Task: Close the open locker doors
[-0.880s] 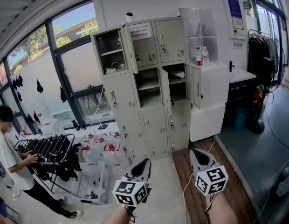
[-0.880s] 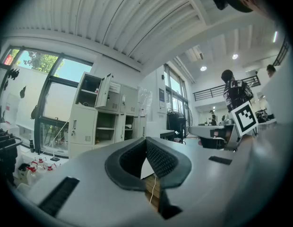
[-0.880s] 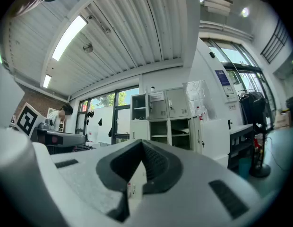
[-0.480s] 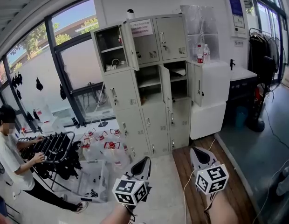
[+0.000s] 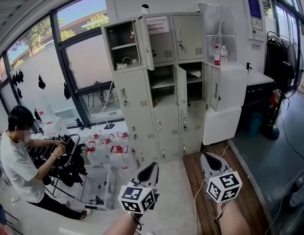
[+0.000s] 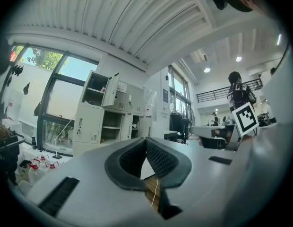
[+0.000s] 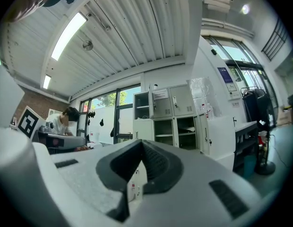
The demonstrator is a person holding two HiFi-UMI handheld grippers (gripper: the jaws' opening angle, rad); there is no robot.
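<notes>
Lockers point(image 5: 162, 82) stand far centre against the wall, a tall grey block, long axis upright, fronts facing the near side. Three doors are open. The top-left door point(image 5: 144, 35) is swung out from the right edge of its compartment. The middle-row centre door point(image 5: 181, 89) sticks out between the two open middle compartments. The middle-row right door point(image 5: 213, 87) hangs out at the block's right side. All three are upright panels, long axis vertical, with free edges pointing toward the near side. The other doors are flush. The left gripper point(image 5: 151, 169) is near centre-left and the right gripper point(image 5: 208, 158) near centre-right. Both are held level, tips aimed at the lockers and well apart from them. The left gripper's point(image 6: 147, 148) jaws are pressed together with nothing between them, and the right gripper's point(image 7: 142, 150) jaws are the same, closed on nothing. A white cabinet point(image 5: 230, 106) is just right of the lockers, with bottles point(image 5: 219, 55) on top. Water jugs point(image 5: 113, 153) sit on the floor left of the lockers' base. A person point(image 5: 19, 155) at far left has hands on a black rack point(image 5: 61, 153). A big window point(image 5: 54, 67) fills the left wall.
</notes>
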